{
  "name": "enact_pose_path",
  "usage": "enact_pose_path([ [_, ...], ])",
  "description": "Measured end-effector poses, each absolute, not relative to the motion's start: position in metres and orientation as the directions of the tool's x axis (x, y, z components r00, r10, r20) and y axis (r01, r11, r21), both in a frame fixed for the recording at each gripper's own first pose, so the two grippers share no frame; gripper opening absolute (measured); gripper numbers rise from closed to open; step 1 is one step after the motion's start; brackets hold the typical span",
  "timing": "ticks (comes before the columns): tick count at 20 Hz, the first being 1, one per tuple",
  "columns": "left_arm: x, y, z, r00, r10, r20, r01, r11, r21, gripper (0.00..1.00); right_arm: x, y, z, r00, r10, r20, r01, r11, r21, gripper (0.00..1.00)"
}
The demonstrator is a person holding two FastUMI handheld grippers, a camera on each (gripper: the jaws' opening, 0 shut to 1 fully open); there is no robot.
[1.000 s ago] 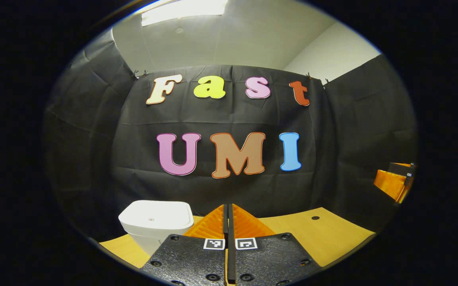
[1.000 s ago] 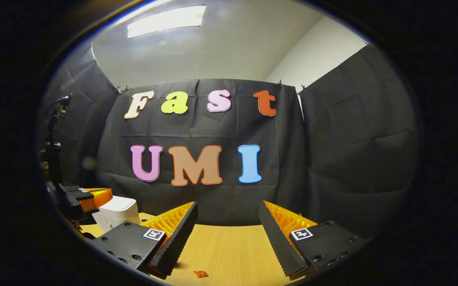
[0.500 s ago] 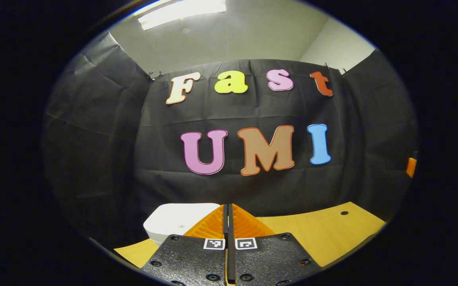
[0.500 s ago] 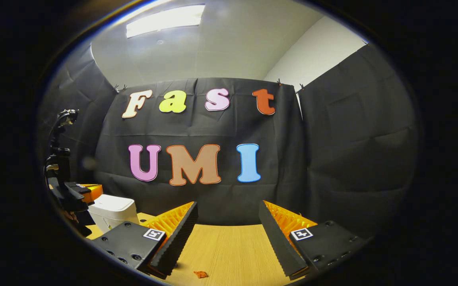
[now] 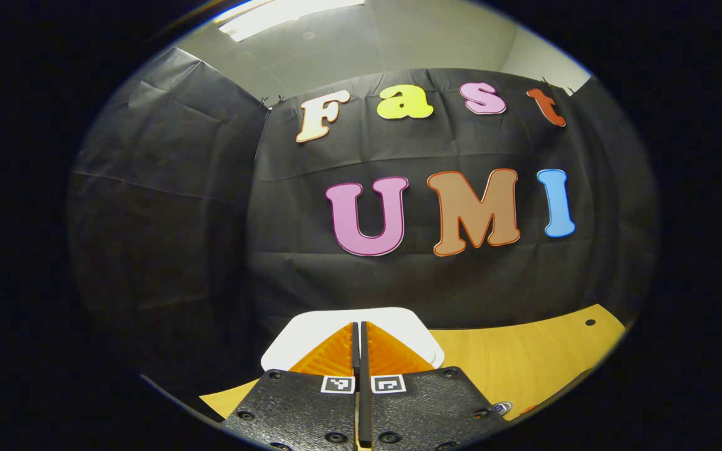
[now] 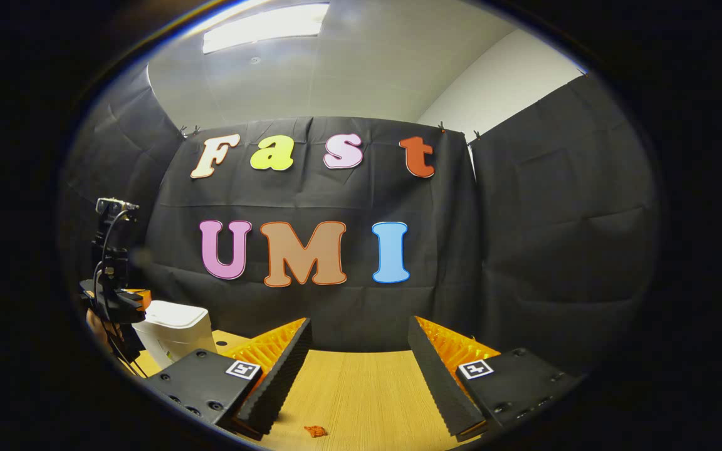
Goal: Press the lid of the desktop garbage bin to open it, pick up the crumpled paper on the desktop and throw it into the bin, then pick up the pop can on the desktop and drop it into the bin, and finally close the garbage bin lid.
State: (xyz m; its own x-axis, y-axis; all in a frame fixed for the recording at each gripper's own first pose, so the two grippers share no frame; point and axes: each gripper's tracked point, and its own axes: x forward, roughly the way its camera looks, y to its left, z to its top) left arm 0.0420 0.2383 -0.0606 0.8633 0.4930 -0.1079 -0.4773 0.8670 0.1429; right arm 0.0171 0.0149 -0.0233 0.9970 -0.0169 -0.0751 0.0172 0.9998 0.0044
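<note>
1. Under everything, your wooden desktop [image 6: 361, 388] runs back to the black cloth wall [image 6: 524, 250], and your white garbage bin [image 6: 176, 329] stands on it near that wall; take the bin as the landmark for all that follows.
2. On the bin, the lid [image 5: 311, 332] lies flat and closed, its white top showing just behind your left gripper's fingertips in the left gripper view.
3. Over the bin's near edge, your left gripper [image 5: 358, 341] points across the lid with its two fingers clenched together on nothing, no gap between them. Whether the tips touch the lid I cannot tell.
4. Seen from the right gripper view, that same left gripper [image 6: 120, 297] sits just beside the bin at its far-left side, cables rising from it, with part of your hand [image 6: 94, 322] below it.
5. Well to the right of the bin, your right gripper [image 6: 358, 351] hangs over bare desktop with its fingers spread wide and nothing between them.
6. Well apart from the bin, a small orange scrap [image 6: 315, 430] lies on the desktop, just below the right gripper's left finger [image 6: 276, 376].
7. Rightward of the bin, a small dark hole [image 5: 590, 322] marks the desktop near its far edge.
</note>
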Motion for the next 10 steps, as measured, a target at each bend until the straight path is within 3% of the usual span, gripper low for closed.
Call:
enact_pose_path([
  [8,0.049,0.257,-0.105,0.840,0.497,-0.218,-0.489,0.867,0.096,0.00,0.018,0.019,-0.029,0.995,-0.035,-0.096,0.034,0.999,-0.014,0.98],
  [10,0.048,0.255,-0.102,0.846,0.495,-0.199,-0.485,0.869,0.101,0.00,0.019,0.021,-0.030,0.994,-0.034,-0.100,0.032,0.999,-0.018,0.98],
])
